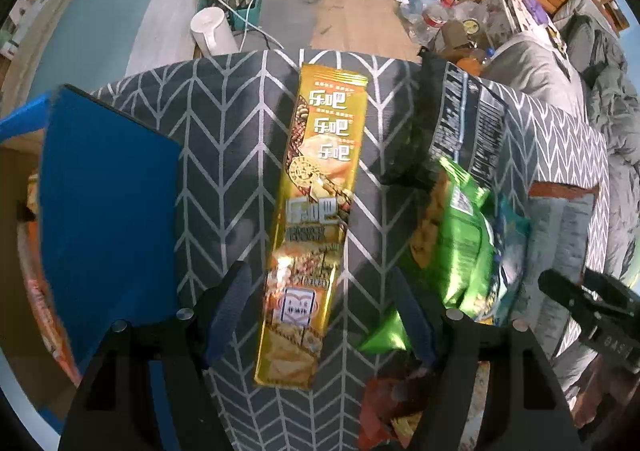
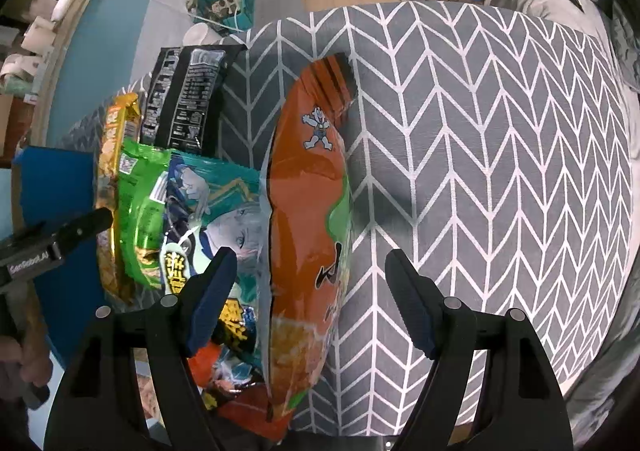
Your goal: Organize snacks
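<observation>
- A desk (image 1: 224,139) under a grey zigzag cloth stands on a wooden floor (image 1: 360,15), with a blue box (image 1: 108,191) at its left edge.
- Left gripper (image 1: 320,315): jaws apart, straddling the long gold snack pack (image 1: 316,187), not clamped.
- Only the right wrist view shows the orange chip bag (image 2: 308,211); the right gripper (image 2: 308,303) hangs above it, jaws apart.

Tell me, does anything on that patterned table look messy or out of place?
Yes. The green bag, teal cartoon bag and orange bag lie overlapping in a heap, while the long gold packet lies flat, apart from them. No pack looks torn or spilled.

Red packet (image 1: 384,403) half hidden behind left gripper's fingers (image 1: 416,315).
</observation>
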`<state>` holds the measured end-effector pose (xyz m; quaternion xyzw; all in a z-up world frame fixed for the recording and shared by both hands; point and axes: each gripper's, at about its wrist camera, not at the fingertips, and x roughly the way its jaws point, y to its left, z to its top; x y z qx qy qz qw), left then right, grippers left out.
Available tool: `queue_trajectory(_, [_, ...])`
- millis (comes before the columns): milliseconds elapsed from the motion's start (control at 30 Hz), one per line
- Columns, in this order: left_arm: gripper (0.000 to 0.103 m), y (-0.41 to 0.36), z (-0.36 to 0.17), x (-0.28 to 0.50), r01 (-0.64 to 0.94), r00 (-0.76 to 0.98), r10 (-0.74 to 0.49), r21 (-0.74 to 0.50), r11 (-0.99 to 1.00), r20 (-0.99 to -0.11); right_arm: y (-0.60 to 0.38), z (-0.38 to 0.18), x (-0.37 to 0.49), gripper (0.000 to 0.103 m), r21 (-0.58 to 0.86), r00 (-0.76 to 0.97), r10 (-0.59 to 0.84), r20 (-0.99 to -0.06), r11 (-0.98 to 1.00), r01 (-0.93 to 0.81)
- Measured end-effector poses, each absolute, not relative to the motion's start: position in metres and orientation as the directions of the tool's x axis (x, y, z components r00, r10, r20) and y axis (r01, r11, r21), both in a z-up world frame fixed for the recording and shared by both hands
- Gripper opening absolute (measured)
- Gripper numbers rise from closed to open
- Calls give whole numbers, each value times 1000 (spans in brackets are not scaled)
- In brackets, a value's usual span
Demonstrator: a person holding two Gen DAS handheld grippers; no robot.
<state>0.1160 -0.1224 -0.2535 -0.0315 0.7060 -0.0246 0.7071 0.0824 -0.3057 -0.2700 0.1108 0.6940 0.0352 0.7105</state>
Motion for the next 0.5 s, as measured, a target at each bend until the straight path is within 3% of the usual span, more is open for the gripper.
queue_trajectory(100, [73,-120,-261,118,-12,-4,-66,-66,998,-998,-302,-278,84,75,222,37,219,-975,967,122])
queue_trajectory(233, [73,-122,-270,122,3,-24,-53,-53,999,-998,-294,-290,87,58,236,31,234,-972,964,124])
queue_trajectory(433, [72,-128,-280,126,20,-41,-53,-53,998,-998,-287,-301,87,43,244,44,240,-970,963,117])
queue_trajectory(500, [58,-129,-283,126,26,-48,-50,-52,998,-998,-287,-300,86,39,247,54,242,-969,963,110])
